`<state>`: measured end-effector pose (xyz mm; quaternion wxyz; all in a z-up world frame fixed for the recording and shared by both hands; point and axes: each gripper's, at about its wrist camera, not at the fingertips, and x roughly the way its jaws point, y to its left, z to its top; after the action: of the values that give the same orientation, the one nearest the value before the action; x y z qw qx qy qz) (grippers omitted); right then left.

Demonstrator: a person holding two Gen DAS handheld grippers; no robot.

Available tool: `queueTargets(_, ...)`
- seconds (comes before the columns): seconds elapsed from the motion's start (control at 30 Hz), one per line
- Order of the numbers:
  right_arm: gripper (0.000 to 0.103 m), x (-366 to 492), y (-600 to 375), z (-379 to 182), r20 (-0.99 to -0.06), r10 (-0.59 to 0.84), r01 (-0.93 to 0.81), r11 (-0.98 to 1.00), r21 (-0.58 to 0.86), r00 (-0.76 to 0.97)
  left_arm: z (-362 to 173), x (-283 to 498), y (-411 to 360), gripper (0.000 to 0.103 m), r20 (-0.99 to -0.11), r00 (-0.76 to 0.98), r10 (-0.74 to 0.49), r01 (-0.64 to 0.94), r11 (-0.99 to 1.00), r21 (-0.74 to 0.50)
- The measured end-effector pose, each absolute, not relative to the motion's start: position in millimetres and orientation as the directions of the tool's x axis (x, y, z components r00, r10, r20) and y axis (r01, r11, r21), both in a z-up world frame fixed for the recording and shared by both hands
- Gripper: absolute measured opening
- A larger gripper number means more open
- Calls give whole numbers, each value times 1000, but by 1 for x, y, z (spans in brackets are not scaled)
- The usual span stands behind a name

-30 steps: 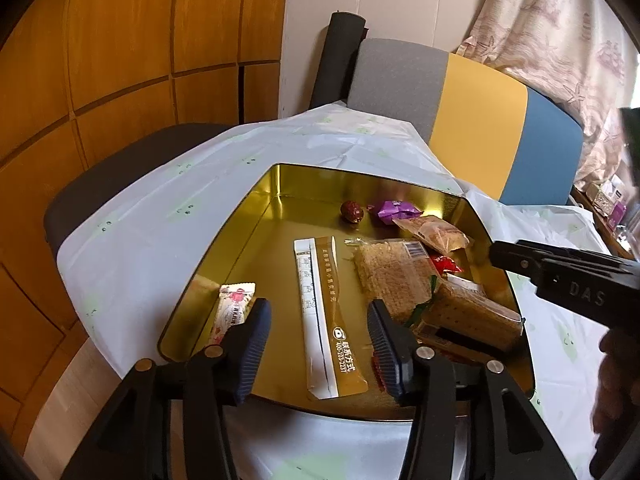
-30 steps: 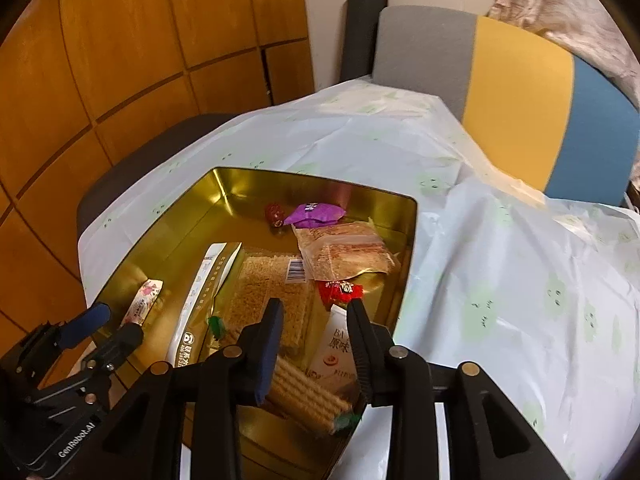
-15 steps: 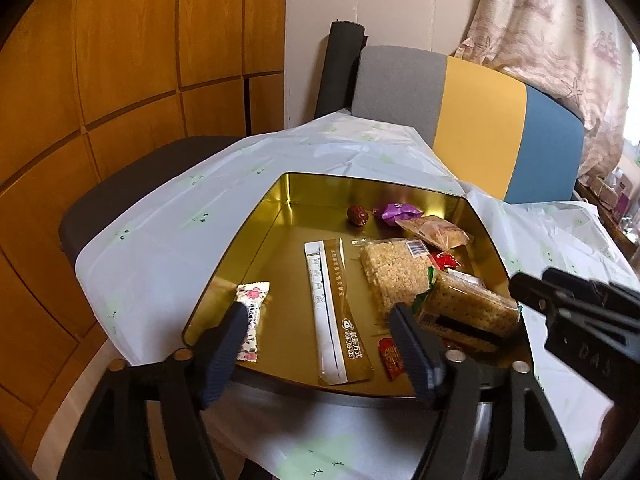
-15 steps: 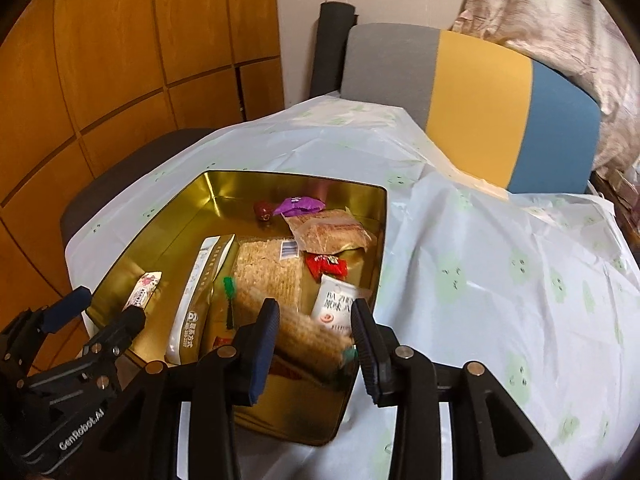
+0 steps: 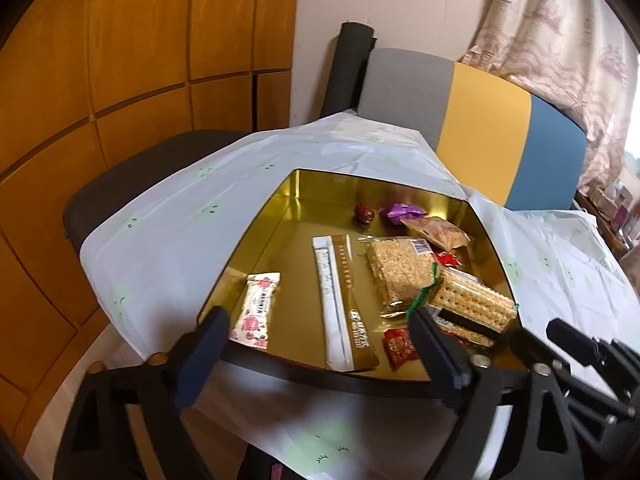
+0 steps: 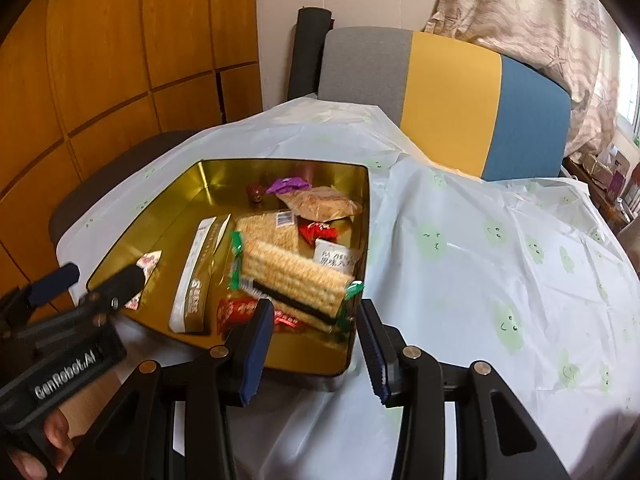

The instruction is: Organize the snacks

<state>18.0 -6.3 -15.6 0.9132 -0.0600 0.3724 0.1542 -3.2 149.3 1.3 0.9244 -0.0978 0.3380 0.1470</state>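
Gold tin (image 5: 256, 248) sits on white tablecloth (image 5: 172, 220) w/ all snacks inside. L gripper (image 5: 316, 336) hangs just off tin's near rim, jaws wide apart, holding nothing; R gripper (image 6: 316, 328) likewise at the near right corner, jaws apart, empty. In L view, taking tin as the clock: pink floral packet (image 5: 258, 308) at 8 o'clock, long gold sachet (image 5: 340, 300) approx centre running 12–6, rice-crisp bar (image 5: 396, 272) just right of it, cracker pack (image 5: 472, 304) at 4 o'clock partly resting on the bar, red candy (image 5: 400, 348) at 5, red date (image 5: 364, 213) + purple candy (image 5: 402, 212) at 12–1, brown snack bag (image 5: 438, 232) at 2. R view also shows a white packet (image 6: 336, 258) against the right wall, beside the crackers. Multicolour chair (image 6: 440, 100) behind table at 12.
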Motion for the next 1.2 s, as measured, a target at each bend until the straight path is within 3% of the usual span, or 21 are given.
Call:
queueTargets(1.0,43,7,0,-25,-708,233,-345,939,-15,666,0,-13,158,94,-647,728,228,-371,924,-92)
queueTargets(1.2,44,5,2,-26,-711,235,-353,935,-19,663,1,-15,155,90,-626,745,230,-356,931,-80)
